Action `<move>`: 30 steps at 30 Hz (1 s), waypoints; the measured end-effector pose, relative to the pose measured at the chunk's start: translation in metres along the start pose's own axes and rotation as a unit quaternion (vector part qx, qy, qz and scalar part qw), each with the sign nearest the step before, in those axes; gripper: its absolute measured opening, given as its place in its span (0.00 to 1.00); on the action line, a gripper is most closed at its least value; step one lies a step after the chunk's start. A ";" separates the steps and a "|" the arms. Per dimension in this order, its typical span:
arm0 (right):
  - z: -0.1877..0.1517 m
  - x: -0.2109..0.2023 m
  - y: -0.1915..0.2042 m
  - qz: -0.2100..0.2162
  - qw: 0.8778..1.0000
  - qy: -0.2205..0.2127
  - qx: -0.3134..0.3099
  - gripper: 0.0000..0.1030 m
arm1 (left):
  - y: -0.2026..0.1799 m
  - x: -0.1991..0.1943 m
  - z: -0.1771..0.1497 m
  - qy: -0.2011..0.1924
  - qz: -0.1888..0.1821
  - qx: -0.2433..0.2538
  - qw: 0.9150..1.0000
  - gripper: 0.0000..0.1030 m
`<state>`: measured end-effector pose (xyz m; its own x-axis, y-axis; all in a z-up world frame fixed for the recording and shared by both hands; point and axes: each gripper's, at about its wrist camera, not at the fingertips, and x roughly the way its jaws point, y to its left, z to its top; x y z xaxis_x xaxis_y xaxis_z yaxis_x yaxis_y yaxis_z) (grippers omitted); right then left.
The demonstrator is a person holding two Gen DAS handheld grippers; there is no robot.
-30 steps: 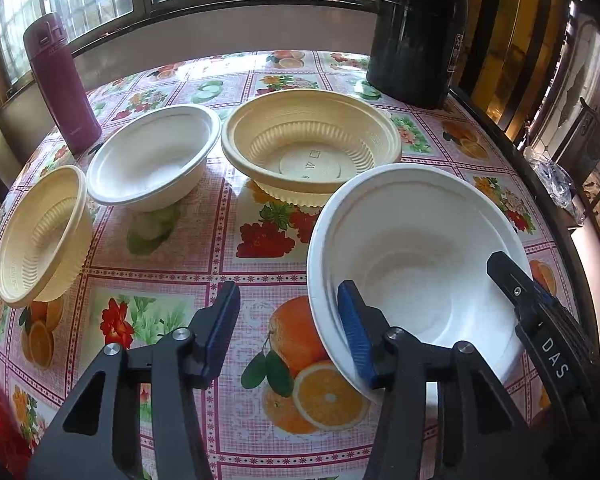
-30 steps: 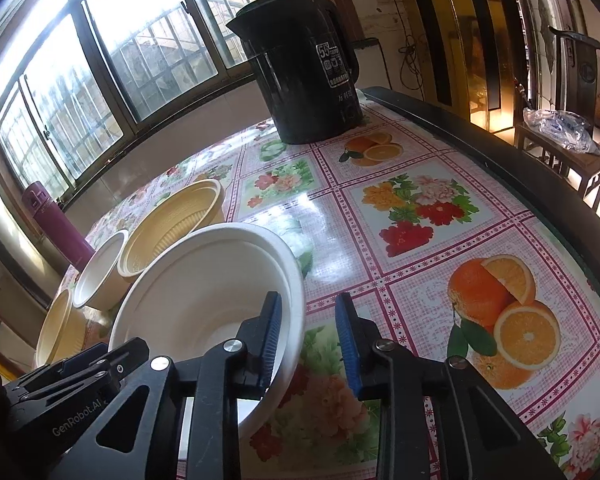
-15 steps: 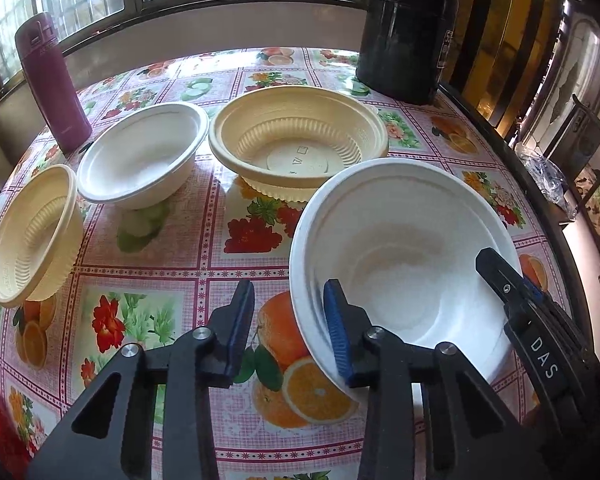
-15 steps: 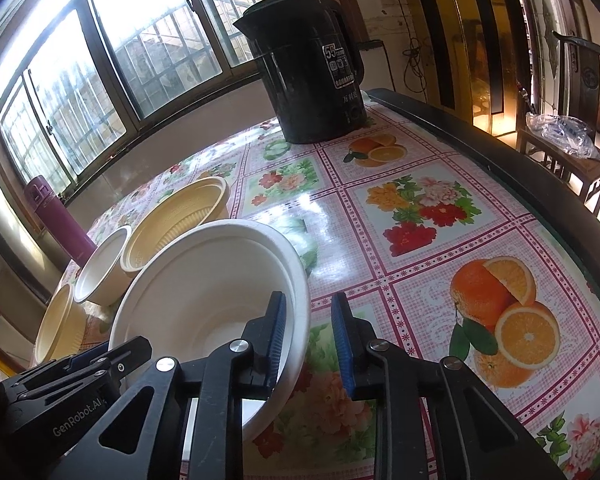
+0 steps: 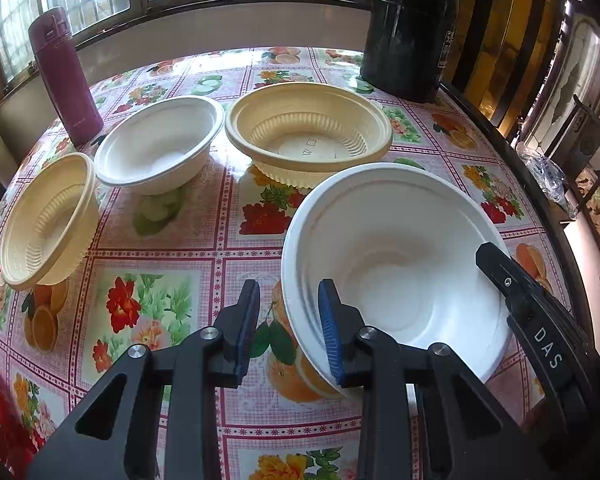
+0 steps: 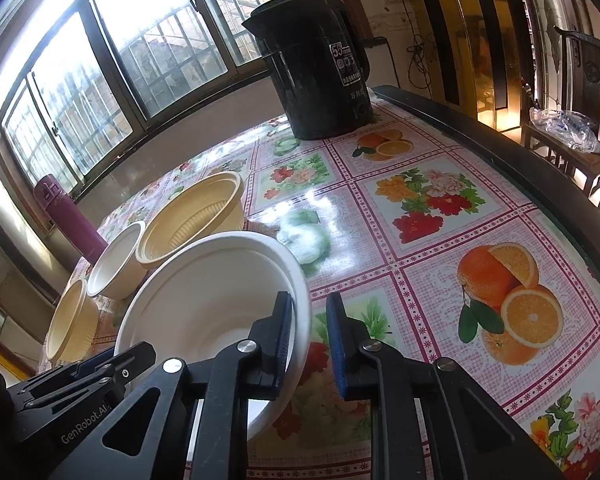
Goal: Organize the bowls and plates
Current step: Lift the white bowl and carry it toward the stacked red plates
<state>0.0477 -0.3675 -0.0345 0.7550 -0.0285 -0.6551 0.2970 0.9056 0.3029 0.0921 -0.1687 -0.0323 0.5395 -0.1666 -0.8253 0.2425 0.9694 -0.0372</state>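
The blue-padded fingers (image 5: 247, 322) of the left gripper (image 5: 288, 328) straddle the near-left rim of the large white bowl (image 5: 396, 256), one inside the bowl and one outside; the jaws have just been closing on that rim, but a gap shows at the outer pad, so they are not yet clamped. The right gripper (image 6: 308, 340) straddles the opposite rim of the same bowl in the same way, its jaws also just closing, with a gap between the outer pad and the rim. The bowl sits tilted at the near edge of the table (image 5: 228, 240), which has a floral and fruit cloth. Behind it stand a ribbed yellow bowl (image 5: 308, 132), a smaller white bowl (image 5: 160, 144) and a second yellow bowl (image 5: 48, 216) at the left. A black kettle (image 6: 316, 64) and a maroon flask (image 5: 64, 76) stand by the window.
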 end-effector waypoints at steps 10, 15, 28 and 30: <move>-0.017 -0.020 0.027 0.017 1.000 -0.013 -0.019 0.12 | 0.032 -0.023 -0.021 -0.005 0.016 -0.016 1.000 0.27; -0.031 -0.031 0.048 0.035 0.999 -0.017 -0.030 0.10 | 0.051 -0.041 -0.037 -0.013 0.028 -0.020 0.999 0.27; -0.069 -0.045 0.096 0.069 0.996 -0.002 -0.063 0.09 | 0.103 -0.055 -0.063 0.002 0.004 -0.069 0.998 0.27; -0.068 -0.046 0.095 0.071 0.996 -0.004 -0.059 0.09 | 0.107 -0.056 -0.061 0.004 0.003 -0.077 0.997 0.27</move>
<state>0.0014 -0.2513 -0.0230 0.7899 0.1009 -0.6049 0.1157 0.9441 0.3086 0.0389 -0.0450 -0.0247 0.5343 -0.1595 -0.8301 0.1116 0.9868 -0.1177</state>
